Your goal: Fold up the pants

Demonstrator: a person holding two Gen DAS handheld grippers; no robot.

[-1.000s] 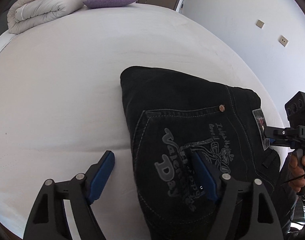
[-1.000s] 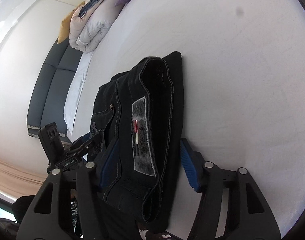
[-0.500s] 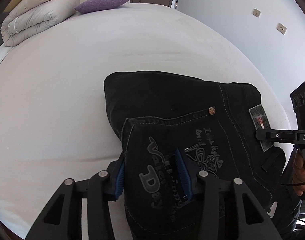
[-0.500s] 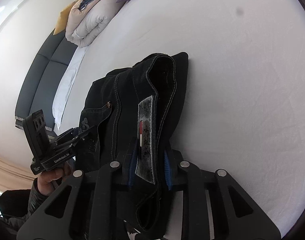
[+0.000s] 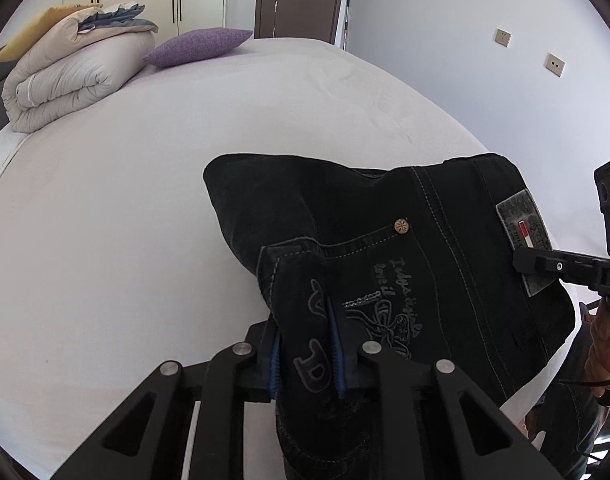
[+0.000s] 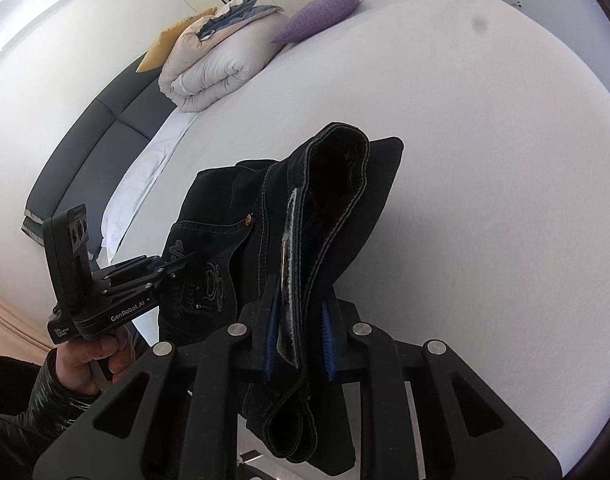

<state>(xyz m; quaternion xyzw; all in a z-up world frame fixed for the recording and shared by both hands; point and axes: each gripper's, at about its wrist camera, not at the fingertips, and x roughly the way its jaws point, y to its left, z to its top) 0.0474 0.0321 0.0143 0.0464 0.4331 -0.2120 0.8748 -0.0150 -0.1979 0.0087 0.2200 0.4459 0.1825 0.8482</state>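
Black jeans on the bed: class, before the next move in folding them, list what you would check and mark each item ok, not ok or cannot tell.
1. Left gripper closing on black jeans at the printed pocket: ok.
2. Right gripper closing on the waistband by the grey label: ok.
3. Both grips hold every layer: cannot tell.
4. White bed bare beyond the jeans: ok.
5. Far folded edge lies flat: not ok, it is bunched.
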